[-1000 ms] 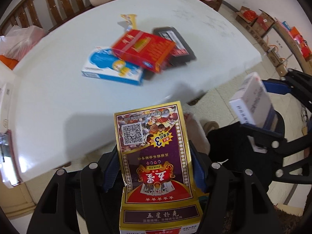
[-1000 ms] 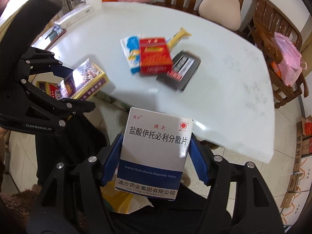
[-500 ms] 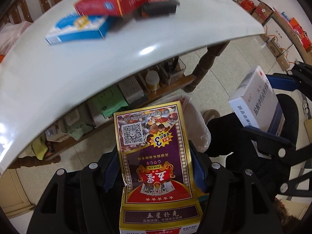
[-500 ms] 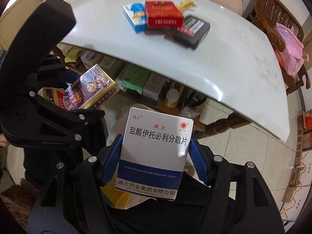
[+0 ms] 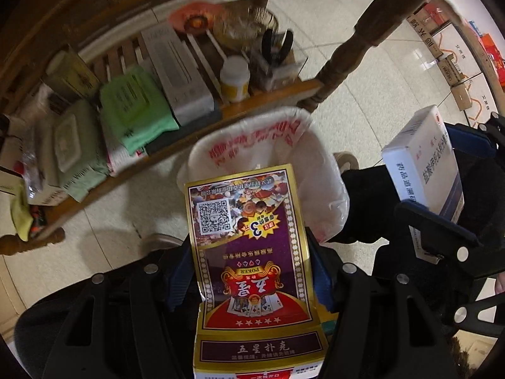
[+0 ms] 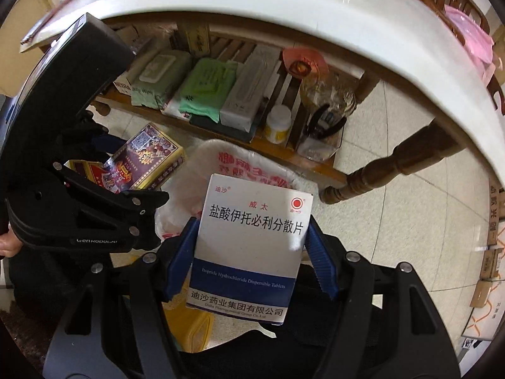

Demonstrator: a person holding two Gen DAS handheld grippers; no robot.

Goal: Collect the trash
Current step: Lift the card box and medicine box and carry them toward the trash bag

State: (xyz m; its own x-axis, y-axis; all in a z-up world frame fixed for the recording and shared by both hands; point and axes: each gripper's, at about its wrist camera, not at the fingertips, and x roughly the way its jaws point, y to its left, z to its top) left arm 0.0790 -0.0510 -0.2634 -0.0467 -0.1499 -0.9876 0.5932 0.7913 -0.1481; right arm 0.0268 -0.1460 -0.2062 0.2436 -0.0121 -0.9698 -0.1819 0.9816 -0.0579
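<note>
Left gripper (image 5: 252, 265) clamps poker box (image 5: 249, 252), right gripper (image 6: 252, 252) clamps medicine box (image 6: 252, 246); both above bag-lined bin (image 5: 265, 139), probably open.

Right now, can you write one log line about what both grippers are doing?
left gripper: shut on purple-gold card box | right gripper: shut on white-blue medicine box | both above white plastic bag

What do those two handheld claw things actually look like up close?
Both are matte black plastic frames of jointed bars pinned with round silver rivets. Each gripper, left and right, ends in two fingers faced with ridged blue pads. Seen from the right one, the left has a bulky black body with small pale lettering on its side. No cables show.
</note>
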